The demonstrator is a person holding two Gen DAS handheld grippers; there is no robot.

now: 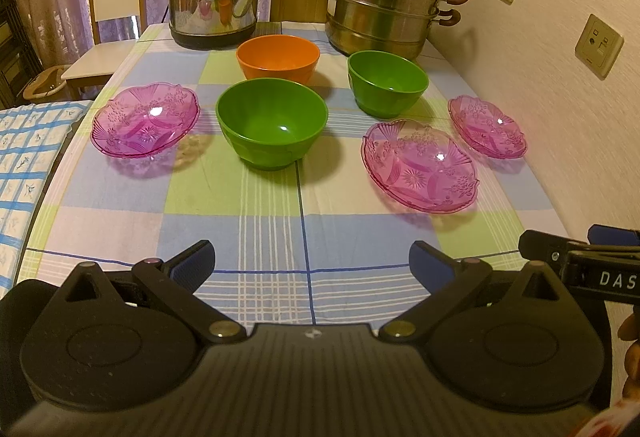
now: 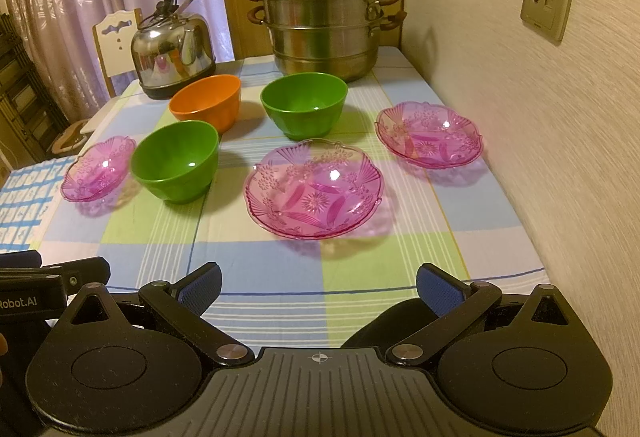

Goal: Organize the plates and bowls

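Both grippers — left gripper, right gripper — hover spread apart, holding nothing, over the table's near edge. Three pink glass plates and three bowls sit mid-table.

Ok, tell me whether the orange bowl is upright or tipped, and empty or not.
Upright and apparently empty. The orange bowl stands on its base on the checked tablecloth, rim level, and the visible interior is bare.
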